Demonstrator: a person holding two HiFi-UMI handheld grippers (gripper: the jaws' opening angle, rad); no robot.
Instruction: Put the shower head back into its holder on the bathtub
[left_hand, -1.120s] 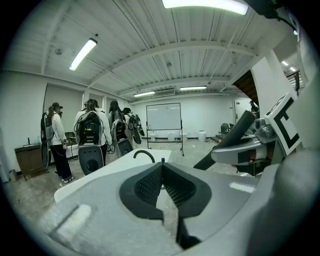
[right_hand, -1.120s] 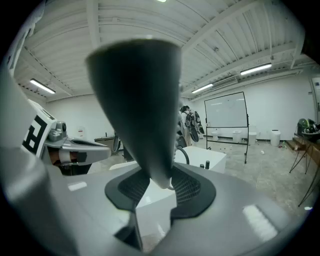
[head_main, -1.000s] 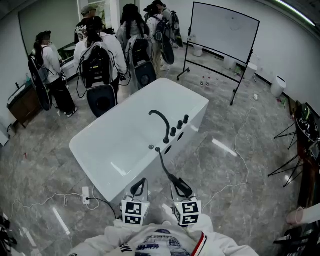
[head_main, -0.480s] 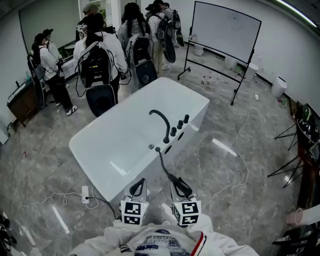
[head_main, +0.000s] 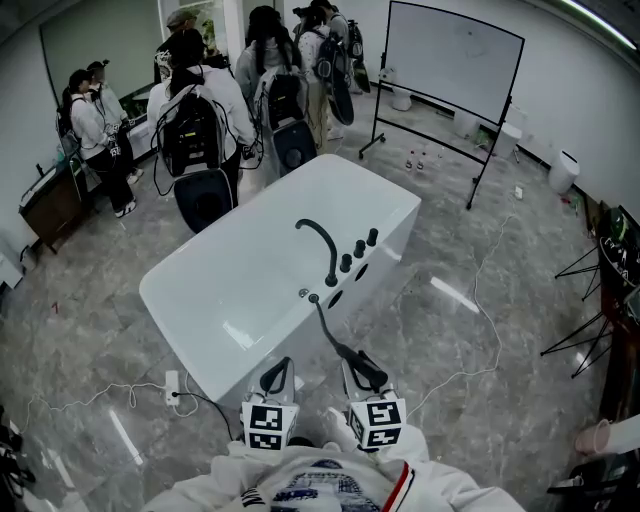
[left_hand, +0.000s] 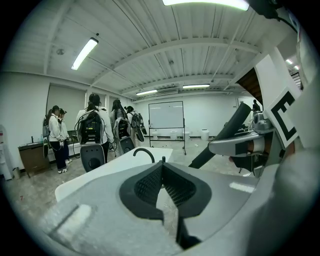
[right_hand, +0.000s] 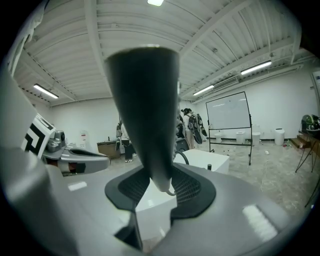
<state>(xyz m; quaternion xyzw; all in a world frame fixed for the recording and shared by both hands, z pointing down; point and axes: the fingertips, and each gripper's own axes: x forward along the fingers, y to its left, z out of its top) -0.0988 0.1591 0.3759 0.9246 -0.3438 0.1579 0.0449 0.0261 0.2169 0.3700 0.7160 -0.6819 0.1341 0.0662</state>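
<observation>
Head view shows the shower head (head_main: 362, 368), a dark tapering handpiece, off the bathtub (head_main: 230, 250) and in the air over the floor by the tub's near corner, clamped in the right gripper (head_main: 358, 382). Right gripper view bears this out: the shower head (right_hand: 144, 110) stands upright with its narrow lower end between the ribbed pads, which close on it. Its black hose (head_main: 326, 325) runs off toward 11 o'clock to a small black fitting (head_main: 313, 298) on the tub's deck. I take this fitting for the holder, since the hose comes out of it, though it is too small to be sure.

From the fitting, the arched spout (head_main: 320, 240) stands at 12 o'clock and three knobs (head_main: 358, 249) at 1 o'clock. The left gripper (head_main: 278, 375) hangs at 9 o'clock from the right one, its jaws together with nothing between them.

The step in hand looks like the carry to the holder. To do it well, bring the narrow end in first and line the handle's axis up with the socket. Let the hose slide back down without kinking and pass clear of the spout. Release only once the shower head sits firm. The free left gripper could guide the slack.

Beyond the tub, people (head_main: 200, 110) stand at 11 o'clock and a whiteboard (head_main: 450, 50) at 1 o'clock.
</observation>
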